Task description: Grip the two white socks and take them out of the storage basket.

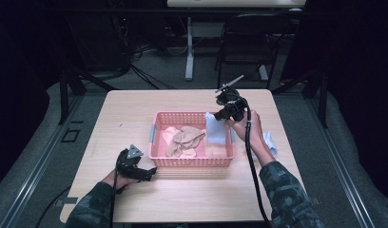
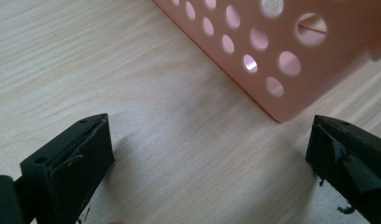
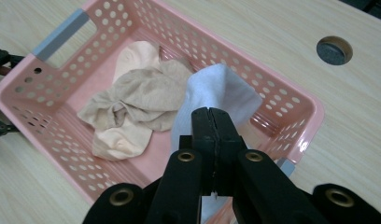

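Right gripper point(image 3: 211, 116) clamps my white cloth point(image 3: 216, 91) over the pink basket point(image 3: 291, 100), cloth's lower end hidden; left gripper point(image 2: 207, 154) gapes empty.

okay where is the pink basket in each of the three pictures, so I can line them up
High view: the pink basket sits mid-table, between the two hands.
Left gripper view: its near corner and holed wall fill the upper right, beyond the open jaws.
Right gripper view: the basket spans the middle, seen from above, with cloths inside.
Shared landmark: the basket's round-holed pink wall, seen in all three.
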Demonstrator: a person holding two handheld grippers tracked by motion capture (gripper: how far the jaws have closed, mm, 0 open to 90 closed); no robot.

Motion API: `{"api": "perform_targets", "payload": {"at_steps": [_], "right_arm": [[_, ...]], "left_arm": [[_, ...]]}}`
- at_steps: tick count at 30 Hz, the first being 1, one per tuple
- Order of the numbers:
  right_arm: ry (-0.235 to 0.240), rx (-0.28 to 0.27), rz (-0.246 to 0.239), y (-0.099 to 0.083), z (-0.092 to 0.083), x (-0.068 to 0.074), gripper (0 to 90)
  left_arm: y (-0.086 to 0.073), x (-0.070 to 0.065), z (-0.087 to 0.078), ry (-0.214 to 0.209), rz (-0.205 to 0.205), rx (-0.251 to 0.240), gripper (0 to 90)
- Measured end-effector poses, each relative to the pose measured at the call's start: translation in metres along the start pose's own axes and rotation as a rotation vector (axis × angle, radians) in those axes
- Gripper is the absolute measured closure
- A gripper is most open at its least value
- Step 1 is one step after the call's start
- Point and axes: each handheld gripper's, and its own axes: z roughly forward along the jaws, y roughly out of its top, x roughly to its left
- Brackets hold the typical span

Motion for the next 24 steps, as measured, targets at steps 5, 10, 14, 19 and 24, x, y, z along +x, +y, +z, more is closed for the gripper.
{"api": "perform_targets", "payload": {"at_steps": [5,10,14,19,24], "right_arm": [[0.010,-0.029,-0.013,0.006,-0.016,0.007,90.0],[0.010,-0.047,-0.029,0.011,-0.031,0.012,90.0],[0.006,-0.059,-0.045,0.012,-0.041,0.015,90.0],[0.007,-0.085,-0.047,0.012,-0.056,0.018,90.0],[0.002,-0.109,-0.060,0.013,-0.069,0.021,90.0]], "left_arm": [[0.000,0.000,0.000,0.000,0.000,0.000,0.5],[0.000,0.000,0.000,0.000,0.000,0.000,0.5],[0.000,0.000,0.000,0.001,-0.001,0.000,0.5],[-0.001,0.000,-0.001,0.008,-0.005,0.001,0.5],[-0.001,-0.001,-0.001,0.008,-0.006,0.002,0.5]]}}
